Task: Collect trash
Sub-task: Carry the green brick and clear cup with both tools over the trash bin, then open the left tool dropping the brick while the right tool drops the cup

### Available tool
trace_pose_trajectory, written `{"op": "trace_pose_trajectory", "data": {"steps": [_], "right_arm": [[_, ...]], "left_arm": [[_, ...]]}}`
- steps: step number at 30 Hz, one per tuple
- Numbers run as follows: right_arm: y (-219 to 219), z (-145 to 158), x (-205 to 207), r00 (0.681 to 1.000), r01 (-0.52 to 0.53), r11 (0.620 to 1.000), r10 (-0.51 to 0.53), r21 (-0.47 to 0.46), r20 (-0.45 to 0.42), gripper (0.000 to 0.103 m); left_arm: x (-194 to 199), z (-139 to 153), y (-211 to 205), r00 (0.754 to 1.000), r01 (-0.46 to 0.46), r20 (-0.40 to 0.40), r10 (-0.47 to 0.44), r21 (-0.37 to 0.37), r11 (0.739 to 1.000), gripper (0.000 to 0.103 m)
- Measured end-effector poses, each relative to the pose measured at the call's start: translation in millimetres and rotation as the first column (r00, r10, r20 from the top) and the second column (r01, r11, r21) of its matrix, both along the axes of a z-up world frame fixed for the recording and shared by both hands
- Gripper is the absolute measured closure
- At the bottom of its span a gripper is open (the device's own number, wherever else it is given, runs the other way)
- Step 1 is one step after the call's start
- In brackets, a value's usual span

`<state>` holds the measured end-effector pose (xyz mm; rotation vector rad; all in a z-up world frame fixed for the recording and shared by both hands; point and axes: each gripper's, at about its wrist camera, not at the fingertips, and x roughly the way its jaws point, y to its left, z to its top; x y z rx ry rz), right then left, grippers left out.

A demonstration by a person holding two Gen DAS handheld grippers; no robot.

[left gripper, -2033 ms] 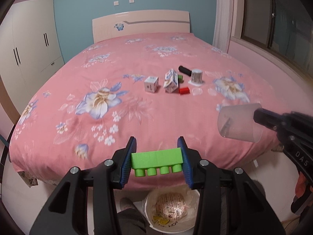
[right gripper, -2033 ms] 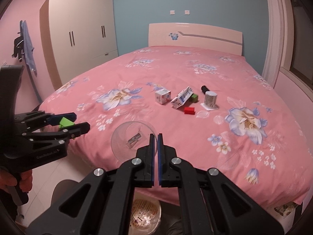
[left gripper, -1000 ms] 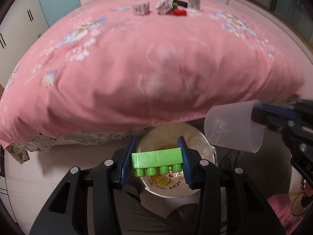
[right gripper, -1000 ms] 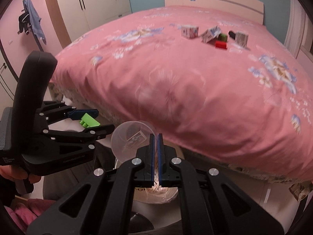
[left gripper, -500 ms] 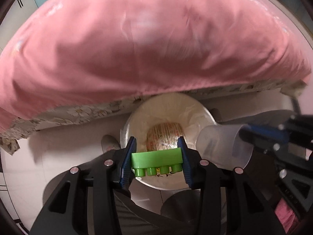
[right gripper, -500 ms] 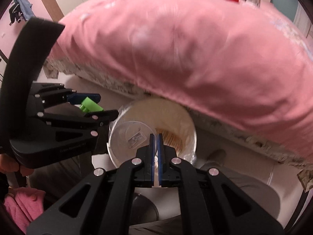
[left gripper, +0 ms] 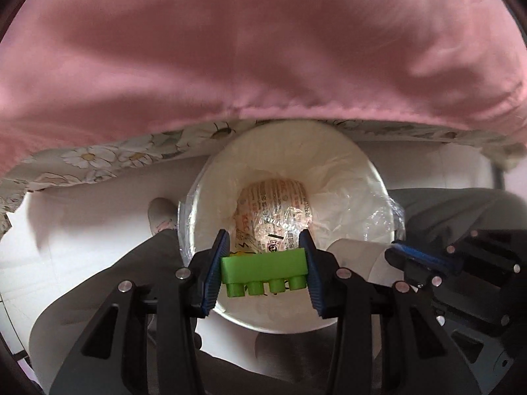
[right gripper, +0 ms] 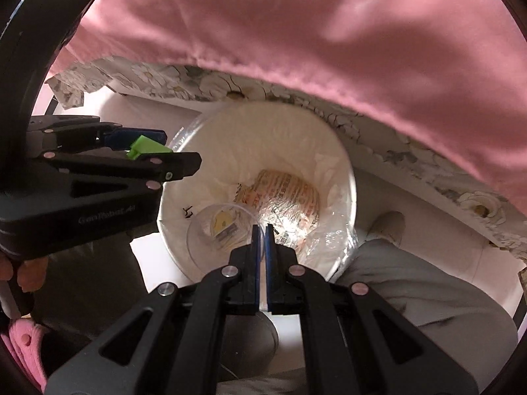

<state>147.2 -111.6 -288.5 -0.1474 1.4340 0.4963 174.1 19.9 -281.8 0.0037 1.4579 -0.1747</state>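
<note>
The left gripper (left gripper: 263, 275) clamps a glossy green plastic brick (left gripper: 263, 271), its long axis crosswise between the jaws and its round studs facing the camera, above the round white lined bin (left gripper: 369, 168). The right gripper (right gripper: 261, 233), jaws nearly together, pinches the wall of a clear thin plastic cup (right gripper: 217, 233), its mouth facing the camera, above the same bin by the pink bedspread (left gripper: 263, 49).

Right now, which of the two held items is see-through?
The plastic cup, pinched at its rim by the right gripper. The green block in the left gripper is solid and opaque.
</note>
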Motion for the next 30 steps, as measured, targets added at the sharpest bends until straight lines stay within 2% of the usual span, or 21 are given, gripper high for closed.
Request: {"op": "trace_pose_trajectory", "data": {"steps": [11, 21, 28, 30], "right_arm": [[7.8, -41.6, 15.4, 0.996, 0.015, 1.0, -0.017, -0.023, -0.087, 0.099], [6.1, -75.3, 25.7, 0.987, 0.031, 0.999, -0.037, -0.042, -0.155, 0.099], [5.6, -101.0, 27.4, 0.98, 0.03, 0.997, -0.042, -0.067, -0.192, 0.099], [10.2, -107.3, 26.1, 0.981, 0.01, 0.997, -0.026, -0.082, -0.194, 0.099]], "left_arm": [[13.2, -46.3, 0.6, 0.994, -0.027, -0.111, 0.022, -0.047, 0.999, 0.057], [23.7, -73.9, -1.8, 0.984, -0.035, -0.175, 0.025, -0.053, 0.998, 0.057], [28.1, -98.8, -1.2, 0.967, -0.065, -0.25, 0.041, -0.086, 0.994, 0.057], [28.2, -105.7, -2.6, 0.963, -0.062, -0.266, 0.042, -0.068, 0.996, 0.057]]}}
